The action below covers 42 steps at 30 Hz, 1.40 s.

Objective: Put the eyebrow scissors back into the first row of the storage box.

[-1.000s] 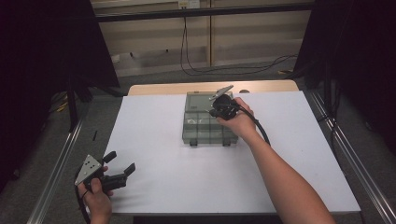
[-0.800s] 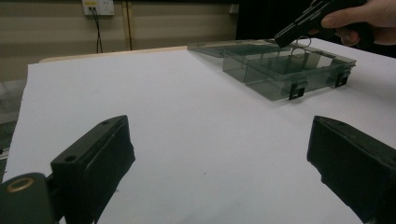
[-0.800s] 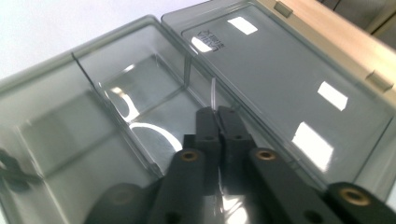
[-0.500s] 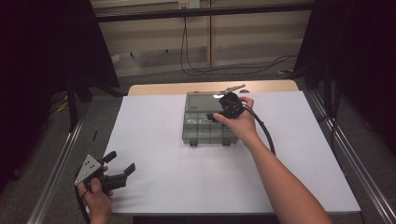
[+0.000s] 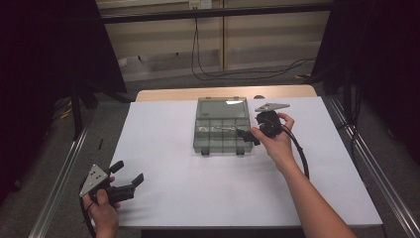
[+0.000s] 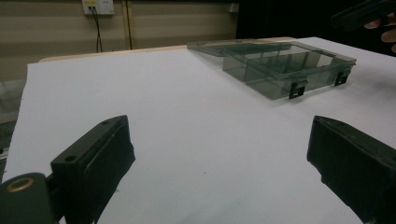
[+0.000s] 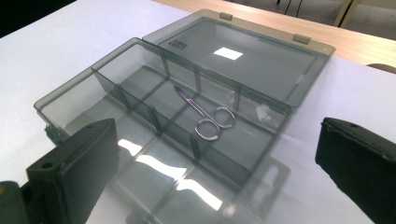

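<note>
Scissors [image 7: 205, 114] lie in a middle compartment of the open box [image 7: 70, 91], placing looks done; right gripper [image 5: 247, 135] jaws just opened, nothing between them; left gripper [image 5: 130, 173] idle, spread empty; closing lid probably left

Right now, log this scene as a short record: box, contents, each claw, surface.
box: smoky clear compartment box, lid open and lying back flat
contents: small scissors in a middle compartment; the other compartments look empty
right claw: at the box's right edge, jaws have just been opening, nothing between them
left claw: near the table's front left corner, open, holding nothing, far from the box
surface: white table top
</note>
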### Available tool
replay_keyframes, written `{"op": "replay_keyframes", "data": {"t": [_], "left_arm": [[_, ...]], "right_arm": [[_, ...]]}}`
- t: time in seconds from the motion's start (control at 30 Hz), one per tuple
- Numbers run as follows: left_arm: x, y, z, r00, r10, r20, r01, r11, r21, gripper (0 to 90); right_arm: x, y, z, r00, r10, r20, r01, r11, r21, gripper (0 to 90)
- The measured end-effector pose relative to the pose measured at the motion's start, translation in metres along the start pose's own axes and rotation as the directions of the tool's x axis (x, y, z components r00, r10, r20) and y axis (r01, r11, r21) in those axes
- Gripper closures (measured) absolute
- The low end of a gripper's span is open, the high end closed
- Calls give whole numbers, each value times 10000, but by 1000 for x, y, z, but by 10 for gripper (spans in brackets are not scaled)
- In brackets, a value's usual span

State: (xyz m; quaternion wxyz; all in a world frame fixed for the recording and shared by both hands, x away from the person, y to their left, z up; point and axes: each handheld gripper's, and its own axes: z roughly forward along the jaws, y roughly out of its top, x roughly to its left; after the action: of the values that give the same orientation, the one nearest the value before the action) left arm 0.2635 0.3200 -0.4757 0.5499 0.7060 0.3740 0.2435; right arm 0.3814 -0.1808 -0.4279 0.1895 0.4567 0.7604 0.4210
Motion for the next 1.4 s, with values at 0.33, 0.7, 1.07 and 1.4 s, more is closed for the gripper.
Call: {"op": "replay_keyframes", "data": {"t": [0.33, 0.7, 1.07, 1.4], "left_arm": [[-1, 0, 1, 10000, -10, -23, 10, 10000, 11, 66], [-2, 0, 1, 10000, -20, -81, 20, 10000, 25, 66], [-2, 0, 1, 10000, 54, -47, -54, 10000, 80, 66], [-2, 0, 1, 9999, 123, -89, -122, 9999, 123, 66]], "right_arm": [[-6, -25, -31, 9996, 4, 276, 11, 9985, -545, 0], [-10, -47, -58, 9986, 117, 511, -66, 9950, -997, 0], [-19, -72, -89, 9956, 504, 795, -371, 9862, -1615, 0], [-32, -99, -113, 9907, 922, 1005, -722, 9797, -1872, 0]]}}
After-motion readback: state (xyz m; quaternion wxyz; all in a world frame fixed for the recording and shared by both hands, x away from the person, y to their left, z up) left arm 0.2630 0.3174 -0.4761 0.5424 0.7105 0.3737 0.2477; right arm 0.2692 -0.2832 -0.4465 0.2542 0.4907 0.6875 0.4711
